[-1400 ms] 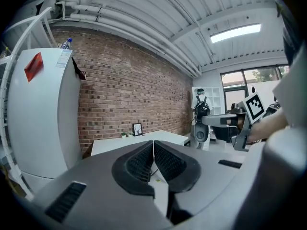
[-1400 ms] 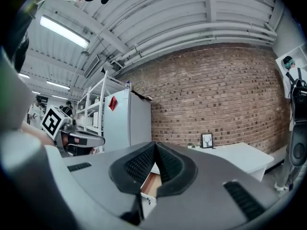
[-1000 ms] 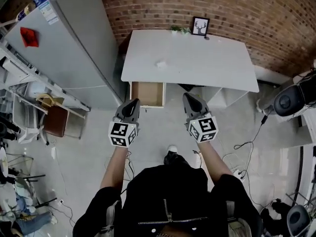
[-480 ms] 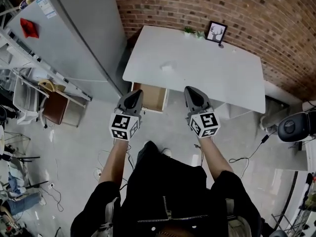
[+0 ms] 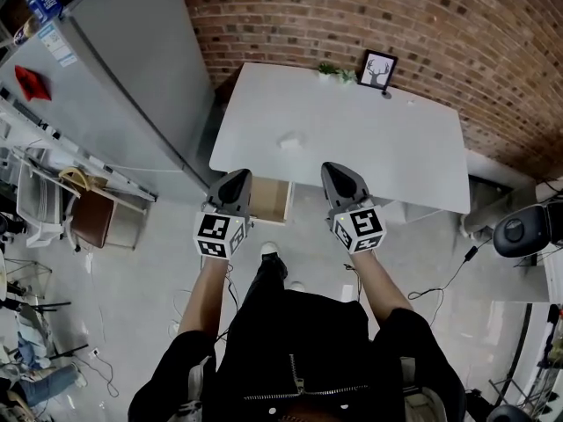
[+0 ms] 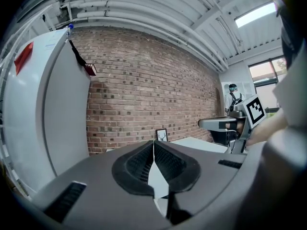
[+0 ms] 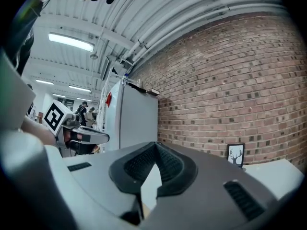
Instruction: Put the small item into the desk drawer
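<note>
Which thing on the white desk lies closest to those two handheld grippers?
The small white item, lying alone on the desk; the plant and framed deer picture stand at its far edge by the brick wall.

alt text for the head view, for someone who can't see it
Seen from above, a person in a black jacket holds the left gripper and right gripper out, jaws together, toward a white desk by a brick wall. Its drawer stands open under the near edge, and a small white item lies on top.
</note>
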A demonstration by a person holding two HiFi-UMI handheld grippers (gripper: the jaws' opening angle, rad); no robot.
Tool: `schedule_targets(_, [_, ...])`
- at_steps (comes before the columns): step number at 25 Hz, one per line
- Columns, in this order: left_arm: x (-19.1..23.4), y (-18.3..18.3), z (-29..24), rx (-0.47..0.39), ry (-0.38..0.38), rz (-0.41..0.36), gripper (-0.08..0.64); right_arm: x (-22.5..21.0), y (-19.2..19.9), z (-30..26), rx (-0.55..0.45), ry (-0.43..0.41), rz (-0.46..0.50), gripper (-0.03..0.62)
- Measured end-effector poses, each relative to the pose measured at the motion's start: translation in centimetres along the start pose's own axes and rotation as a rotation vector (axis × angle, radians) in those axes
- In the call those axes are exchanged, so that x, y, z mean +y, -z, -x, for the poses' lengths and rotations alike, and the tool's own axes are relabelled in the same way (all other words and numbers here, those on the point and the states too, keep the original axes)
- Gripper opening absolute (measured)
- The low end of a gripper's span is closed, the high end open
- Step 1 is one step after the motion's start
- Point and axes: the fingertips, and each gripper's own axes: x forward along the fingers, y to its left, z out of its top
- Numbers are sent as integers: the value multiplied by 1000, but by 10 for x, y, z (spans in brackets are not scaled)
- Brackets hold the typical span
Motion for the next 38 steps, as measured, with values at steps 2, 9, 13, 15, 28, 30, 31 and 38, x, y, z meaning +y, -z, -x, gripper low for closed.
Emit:
schedule_targets(2, [4,-3,-9,-3,4,-2,21,-7,1,-5,5,4,-4,8])
schedule_targets(9, [11,13,-26,28,20,12,21,-15,26,-19,56,4,-26,8])
schedule_targets(13, [14,33,-28,69,34,35,21,-10,48,-23,107,12,-60,8])
schedule_targets(15, [14,44,-30,91,40,45,21,-8,60,-24,133,9,-74,8])
schedule_targets(28, [36,83,-50,157,39,89,21,-10,115,-68,269,-75,5,109])
schedule_targets(30, [42,85,-53,162,34,96,21,-12,124,-78,301,-96,23,131])
schedule_targets(31, [45,86,-55,165,31,99,21,-14,129,-83,321,-108,27,141])
schedule_targets(38, [72,96,-61,185,3,120,21,-20,171,-116,458,-181,86,212])
